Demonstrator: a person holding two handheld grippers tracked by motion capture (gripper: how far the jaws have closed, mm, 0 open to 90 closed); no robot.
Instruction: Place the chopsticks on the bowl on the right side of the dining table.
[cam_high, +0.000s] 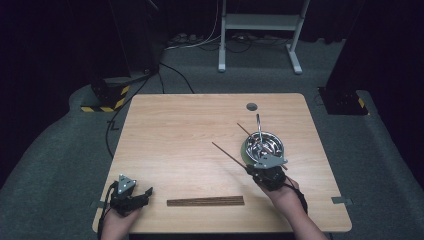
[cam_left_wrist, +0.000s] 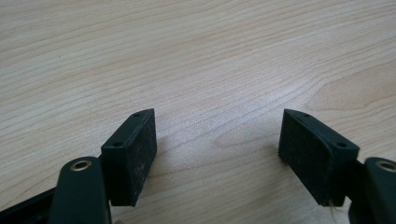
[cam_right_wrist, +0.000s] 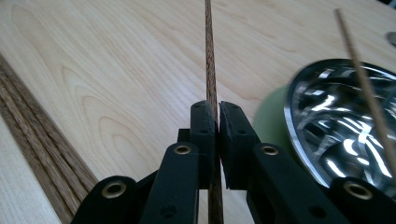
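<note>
High view: a wooden counter (cam_high: 190, 130) carries a steel bowl (cam_high: 263, 145) toward its right side, sitting on a green mat (cam_high: 244, 152). A metal utensil handle (cam_high: 258, 122) sticks up out of the bowl on its far side, and a thin chopstick (cam_high: 246, 131) leans across the bowl's left rim. The right gripper (cam_high: 252, 171) sits just in front of the bowl and holds a dark wooden chopstick (cam_high: 227, 154) that angles away to the left of the bowl. A bundle of chopsticks (cam_high: 205, 201) lies flat, nearer the person than the bowl and to its left. The left gripper (cam_high: 142, 192) rests far to the bowl's left, at the counter's near edge.

Left gripper view: the left gripper (cam_left_wrist: 217, 144) has its fingers (cam_left_wrist: 135, 154) spread wide over bare wood grain, with nothing between them.

Right gripper view: the right gripper (cam_right_wrist: 218, 140) has its fingers (cam_right_wrist: 203, 140) pinching the dark chopstick (cam_right_wrist: 210, 60), which runs straight ahead. The bowl (cam_right_wrist: 345, 121) lies just right, the bundle (cam_right_wrist: 32, 135) at left.
</note>
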